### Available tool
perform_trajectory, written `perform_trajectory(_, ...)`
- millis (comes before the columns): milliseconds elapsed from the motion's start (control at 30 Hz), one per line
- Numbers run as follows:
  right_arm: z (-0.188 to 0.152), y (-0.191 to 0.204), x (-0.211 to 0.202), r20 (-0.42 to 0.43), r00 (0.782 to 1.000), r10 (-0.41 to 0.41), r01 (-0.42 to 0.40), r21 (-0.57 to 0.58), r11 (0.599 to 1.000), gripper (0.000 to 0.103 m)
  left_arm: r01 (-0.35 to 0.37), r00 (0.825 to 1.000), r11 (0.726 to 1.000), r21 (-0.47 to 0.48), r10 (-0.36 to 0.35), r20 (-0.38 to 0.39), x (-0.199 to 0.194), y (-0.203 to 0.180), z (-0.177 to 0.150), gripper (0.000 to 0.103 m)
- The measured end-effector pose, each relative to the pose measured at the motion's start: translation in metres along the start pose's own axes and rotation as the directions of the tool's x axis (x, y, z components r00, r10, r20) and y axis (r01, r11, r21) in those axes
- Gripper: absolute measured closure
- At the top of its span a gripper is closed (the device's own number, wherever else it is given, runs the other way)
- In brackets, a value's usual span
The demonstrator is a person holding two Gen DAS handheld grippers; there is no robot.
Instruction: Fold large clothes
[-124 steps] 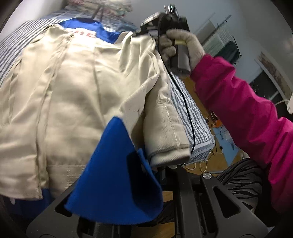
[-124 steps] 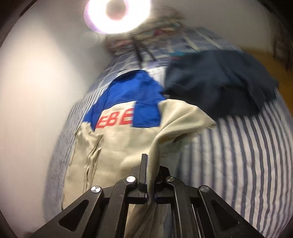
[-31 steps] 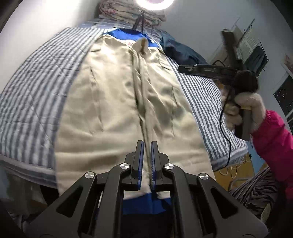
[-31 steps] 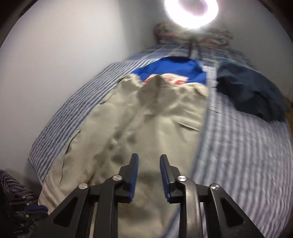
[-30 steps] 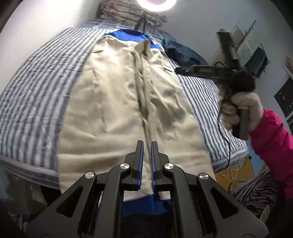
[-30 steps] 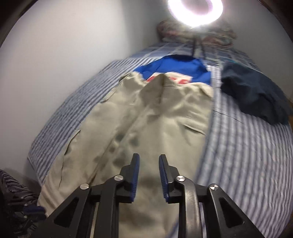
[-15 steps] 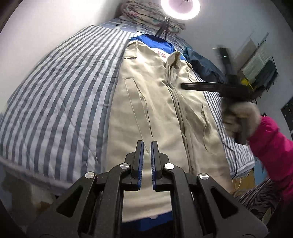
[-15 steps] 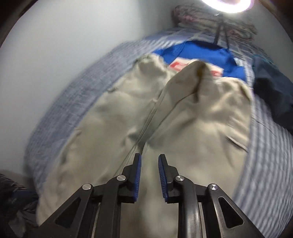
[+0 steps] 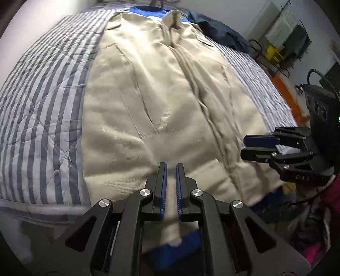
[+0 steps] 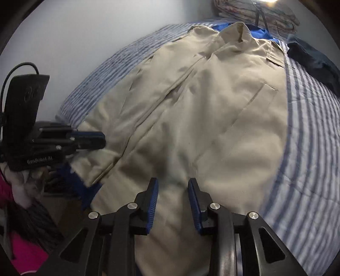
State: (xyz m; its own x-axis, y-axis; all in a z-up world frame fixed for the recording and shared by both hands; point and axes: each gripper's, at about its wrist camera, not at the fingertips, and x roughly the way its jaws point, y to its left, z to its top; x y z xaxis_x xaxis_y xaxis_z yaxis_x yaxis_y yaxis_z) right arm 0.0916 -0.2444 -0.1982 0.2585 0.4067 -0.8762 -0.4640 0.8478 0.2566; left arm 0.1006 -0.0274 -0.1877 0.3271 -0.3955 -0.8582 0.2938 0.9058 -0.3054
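A large beige jacket [image 9: 165, 102] lies spread front-up along the striped bed, collar at the far end; it also shows in the right wrist view [image 10: 204, 110]. Its blue lining [image 9: 176, 252] shows at the near hem, which hangs over the bed's edge. My left gripper [image 9: 170, 169] hovers over the hem left of the zip, its jaws a narrow gap apart with nothing between them. My right gripper [image 10: 172, 186] is open and empty above the hem on the right half. Each gripper shows in the other's view: the right one [image 9: 246, 146] and the left one [image 10: 102, 139].
The bed has a blue-and-white striped quilt [image 9: 42, 102]. A dark navy garment [image 10: 312, 61] lies at the far right of the bed. A blue garment with red lettering [image 10: 263, 34] lies under the jacket's collar. A pile of patterned bedding [image 10: 255, 10] sits at the head. Racks [image 9: 282, 42] stand beside the bed.
Both grippers have dropped lower and closer to the jacket's near hem. The right gripper has opened wider. The jacket itself has not moved.
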Motion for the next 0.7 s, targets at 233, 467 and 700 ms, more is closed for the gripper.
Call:
perform_trajectory(233, -0.024, -0.057, -0.057, 0.098, 0.995, 0.013, -0.035, 0.228, 0.973, 0.036, 0.02, 0.998, 0.985, -0.173, -0.009, 0.067, -0.047, 0.055, 0.007, 0.026)
perform_trajectory(467, -0.052, -0.086, -0.029, 0.056, 0.976, 0.209, -0.214, 0.395, 0.893, 0.041, 0.138, 0.989, 0.938, -0.319, -0.147, -0.006, -0.021, 0.09, -0.009, 0.027)
perform_trajectory(700, -0.06, -0.079, -0.012, 0.107, 0.91, 0.4, -0.403, 0.451, 0.796, 0.04, 0.251, 0.955, 0.896, -0.366, -0.291, -0.057, -0.016, 0.085, -0.021, 0.052)
